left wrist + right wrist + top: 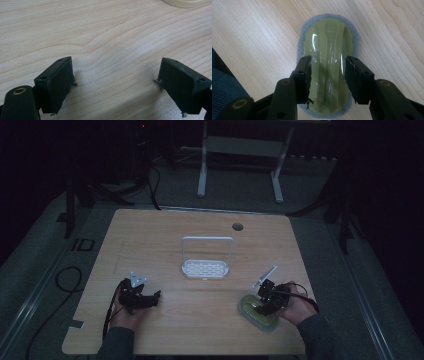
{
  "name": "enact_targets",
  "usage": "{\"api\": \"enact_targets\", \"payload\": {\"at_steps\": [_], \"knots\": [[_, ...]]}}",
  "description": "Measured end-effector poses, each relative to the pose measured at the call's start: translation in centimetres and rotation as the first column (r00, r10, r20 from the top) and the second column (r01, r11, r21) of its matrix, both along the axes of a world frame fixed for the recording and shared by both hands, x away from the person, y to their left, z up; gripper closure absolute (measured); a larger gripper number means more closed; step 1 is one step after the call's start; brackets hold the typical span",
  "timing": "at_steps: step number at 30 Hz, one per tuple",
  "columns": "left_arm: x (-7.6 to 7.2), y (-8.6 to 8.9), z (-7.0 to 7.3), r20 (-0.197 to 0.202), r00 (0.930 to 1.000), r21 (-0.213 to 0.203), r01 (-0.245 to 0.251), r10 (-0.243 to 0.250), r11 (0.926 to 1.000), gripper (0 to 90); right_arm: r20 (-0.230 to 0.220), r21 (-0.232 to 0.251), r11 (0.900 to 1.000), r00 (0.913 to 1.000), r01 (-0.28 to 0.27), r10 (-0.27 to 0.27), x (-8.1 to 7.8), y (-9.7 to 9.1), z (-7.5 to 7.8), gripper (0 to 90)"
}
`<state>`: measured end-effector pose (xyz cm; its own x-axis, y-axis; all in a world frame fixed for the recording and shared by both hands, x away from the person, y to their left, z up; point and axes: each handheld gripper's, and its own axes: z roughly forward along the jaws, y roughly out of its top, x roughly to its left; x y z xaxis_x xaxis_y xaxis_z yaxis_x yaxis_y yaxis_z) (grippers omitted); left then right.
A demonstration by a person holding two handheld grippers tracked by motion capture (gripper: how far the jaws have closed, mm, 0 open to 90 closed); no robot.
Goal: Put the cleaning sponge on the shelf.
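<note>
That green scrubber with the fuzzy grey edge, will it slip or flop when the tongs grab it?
The scrubber has a glossy green top, so it may slip a bit. Its moulded ridge, between the right tongs, looks stiff enough to hold shape. Lying flat on the table, it probably won't roll, and its fuzzy grey base likely resists sliding.

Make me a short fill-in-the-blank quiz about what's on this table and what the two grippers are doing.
1. The right gripper straddles an olive-green ____ with a grey pad base.
2. The left gripper has open jaws with only bare ____ between them.
3. The white rack stands at the table's ____.

Missing words: scrubber; table; middle
</note>
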<state>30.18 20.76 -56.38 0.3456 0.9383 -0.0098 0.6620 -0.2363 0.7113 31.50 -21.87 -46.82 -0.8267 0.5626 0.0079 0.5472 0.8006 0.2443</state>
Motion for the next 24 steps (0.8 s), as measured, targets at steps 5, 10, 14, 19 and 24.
{"api": "enact_targets", "payload": {"at_steps": [5, 10, 14, 19, 24], "knots": [[0.0, 0.0, 0.0, -0.001, 1.0000, 0.000, 0.000, 0.000, 1.0000, 13.2, -0.025, -0.029, 0.9994, 0.9995, -0.019, 0.019, 0.3, 0.5, 0.0, 57.4], [0.0, 0.0, 0.0, -0.001, 1.0000, 0.000, 0.000, 0.000, 1.0000, 13.2, -0.051, -0.056, 0.9979, 0.9982, -0.033, 0.030, 0.6, 0.8, -0.1, 58.7], [0.0, 0.0, 0.0, -0.001, 1.0000, 0.001, 0.000, 0.000, 1.0000, 13.2, -0.070, -0.081, 0.9957, 0.9968, -0.044, 0.038, 0.8, 1.0, -0.2, 60.1], [0.0, 0.0, 0.0, -0.001, 1.0000, 0.000, 0.000, 0.000, 1.0000, 13.2, -0.076, -0.099, 0.9935, 0.9959, -0.055, 0.048, 1.1, 1.2, -0.1, 62.4], [0.0, 0.0, 0.0, -0.001, 1.0000, 0.001, 0.000, 0.000, 1.0000, 13.3, -0.101, -0.111, 0.9920, 0.9937, -0.061, 0.050, 1.4, 1.5, -0.3, 63.3]]}}
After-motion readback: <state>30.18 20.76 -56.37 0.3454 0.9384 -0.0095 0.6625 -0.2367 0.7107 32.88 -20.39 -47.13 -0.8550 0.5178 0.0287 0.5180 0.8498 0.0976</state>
